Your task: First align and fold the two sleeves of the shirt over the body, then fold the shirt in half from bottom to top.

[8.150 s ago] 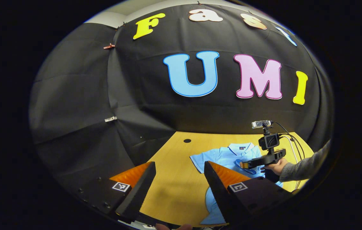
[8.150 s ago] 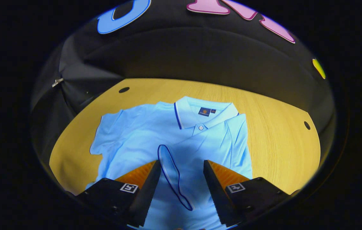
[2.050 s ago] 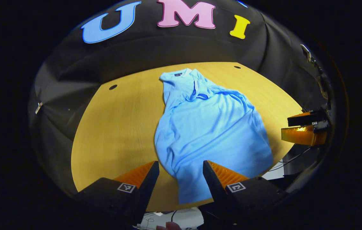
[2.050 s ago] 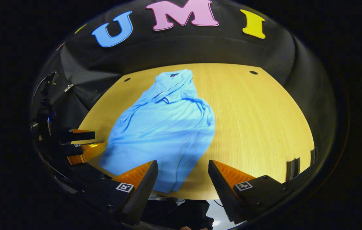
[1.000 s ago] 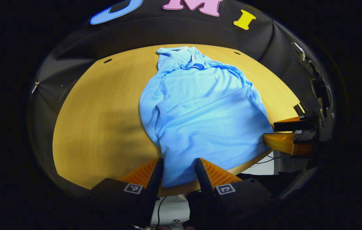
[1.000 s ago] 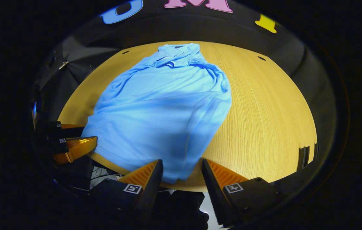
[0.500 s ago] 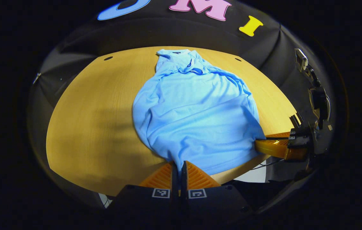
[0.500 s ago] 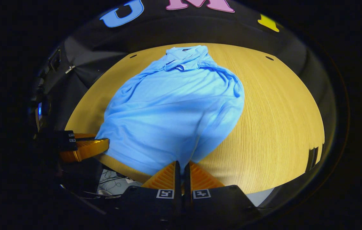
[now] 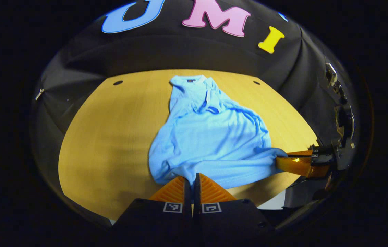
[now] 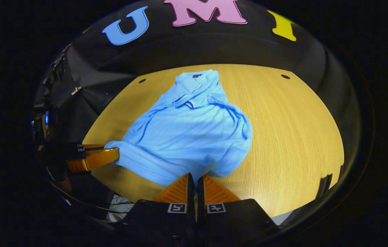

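Since half a second earlier, the hem of the shirt (image 9: pixel 211 137) had come up off the near edge of the worktop (image 9: pixel 111 137) and travelled toward the collar, so the lower body bunched into a raised fold.

Left gripper view: the left gripper (image 9: pixel 192 180) had its fingers pressed together on the hem's left corner. The shirt, light blue with both sleeves already laid over the body, lay down the middle of the yellow wooden worktop, collar (image 9: pixel 189 82) at the far end near the booth's black wall. At the right edge the right gripper (image 9: pixel 285 161) pinched the hem's other corner, and the hem stretched taut between the two.

Right gripper view: the right gripper (image 10: pixel 195 181) was clamped narrow on its corner of the hem. The shirt (image 10: pixel 194 133) spread ahead of it, collar (image 10: pixel 195 80) far off. The left gripper (image 10: pixel 110 152) gripped the hem at the left edge, the cloth sagging in a band between them.
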Action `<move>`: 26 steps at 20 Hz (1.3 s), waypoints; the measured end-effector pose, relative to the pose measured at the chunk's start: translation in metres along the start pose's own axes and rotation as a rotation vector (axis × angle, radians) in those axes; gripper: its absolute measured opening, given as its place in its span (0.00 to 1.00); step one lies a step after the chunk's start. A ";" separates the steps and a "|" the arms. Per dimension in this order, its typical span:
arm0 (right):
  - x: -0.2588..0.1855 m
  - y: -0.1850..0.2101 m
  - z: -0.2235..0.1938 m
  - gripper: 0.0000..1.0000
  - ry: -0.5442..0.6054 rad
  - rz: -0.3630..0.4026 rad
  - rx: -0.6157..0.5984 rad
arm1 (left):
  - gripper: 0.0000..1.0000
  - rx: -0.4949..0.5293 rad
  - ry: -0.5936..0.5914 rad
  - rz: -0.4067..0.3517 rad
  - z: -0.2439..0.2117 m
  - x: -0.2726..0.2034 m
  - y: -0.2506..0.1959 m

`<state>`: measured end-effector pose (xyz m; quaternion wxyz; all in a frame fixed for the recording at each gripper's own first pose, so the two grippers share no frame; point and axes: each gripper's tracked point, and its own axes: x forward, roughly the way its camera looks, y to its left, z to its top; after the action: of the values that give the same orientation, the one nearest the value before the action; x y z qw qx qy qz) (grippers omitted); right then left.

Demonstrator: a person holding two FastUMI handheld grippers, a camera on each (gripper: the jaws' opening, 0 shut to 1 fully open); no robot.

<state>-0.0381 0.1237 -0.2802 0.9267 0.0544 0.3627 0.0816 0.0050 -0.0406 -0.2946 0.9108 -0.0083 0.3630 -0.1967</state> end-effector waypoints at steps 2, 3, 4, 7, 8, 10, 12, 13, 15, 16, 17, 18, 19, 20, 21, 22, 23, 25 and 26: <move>0.007 -0.005 0.032 0.06 -0.042 0.003 0.001 | 0.06 0.007 -0.053 0.002 0.035 0.008 0.001; 0.011 -0.008 0.050 0.06 -0.063 0.004 0.002 | 0.06 0.017 -0.079 0.008 0.053 0.014 0.002; 0.015 -0.011 0.066 0.07 -0.087 0.002 0.002 | 0.06 0.025 -0.100 0.009 0.069 0.019 0.002; 0.033 -0.022 0.115 0.07 -0.149 -0.010 0.007 | 0.06 0.031 -0.158 0.017 0.116 0.043 0.003; 0.038 -0.026 0.129 0.07 -0.164 -0.012 0.012 | 0.06 0.033 -0.174 0.022 0.129 0.051 0.005; 0.053 -0.034 0.153 0.07 -0.181 -0.017 0.015 | 0.06 0.038 -0.193 0.029 0.153 0.070 0.007; 0.072 -0.043 0.176 0.06 -0.192 -0.025 0.019 | 0.06 0.043 -0.201 0.040 0.173 0.089 0.009; 0.081 -0.047 0.185 0.06 -0.200 -0.031 0.027 | 0.06 0.040 -0.205 0.045 0.183 0.099 0.009; 0.099 -0.055 0.204 0.06 -0.213 -0.044 0.042 | 0.06 0.041 -0.224 0.059 0.205 0.116 0.011; 0.107 -0.058 0.212 0.06 -0.219 -0.048 0.050 | 0.06 0.043 -0.232 0.065 0.211 0.122 0.013; 0.116 -0.061 0.221 0.06 -0.223 -0.052 0.057 | 0.06 0.043 -0.236 0.074 0.221 0.132 0.015; 0.123 -0.064 0.232 0.06 -0.228 -0.055 0.061 | 0.06 0.041 -0.240 0.080 0.228 0.140 0.018; 0.129 -0.066 0.241 0.06 -0.234 -0.057 0.062 | 0.06 0.039 -0.244 0.089 0.236 0.148 0.020; 0.137 -0.068 0.251 0.06 -0.241 -0.057 0.060 | 0.06 0.037 -0.252 0.098 0.244 0.156 0.023; 0.144 -0.070 0.257 0.06 -0.244 -0.057 0.057 | 0.06 0.035 -0.257 0.105 0.251 0.164 0.025; 0.152 -0.071 0.264 0.06 -0.247 -0.056 0.054 | 0.06 0.039 -0.260 0.116 0.259 0.174 0.028; 0.160 -0.073 0.272 0.06 -0.249 -0.056 0.050 | 0.06 0.044 -0.264 0.127 0.265 0.184 0.031; 0.176 -0.077 0.286 0.06 -0.258 -0.056 0.046 | 0.06 0.045 -0.268 0.144 0.278 0.201 0.036; 0.185 -0.079 0.291 0.06 -0.258 -0.058 0.043 | 0.06 0.044 -0.272 0.148 0.284 0.210 0.037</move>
<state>0.3027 0.0689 -0.2029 0.9663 0.0737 0.2436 0.0395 0.3453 -0.1191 -0.2292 0.9635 0.0118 0.2316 -0.1338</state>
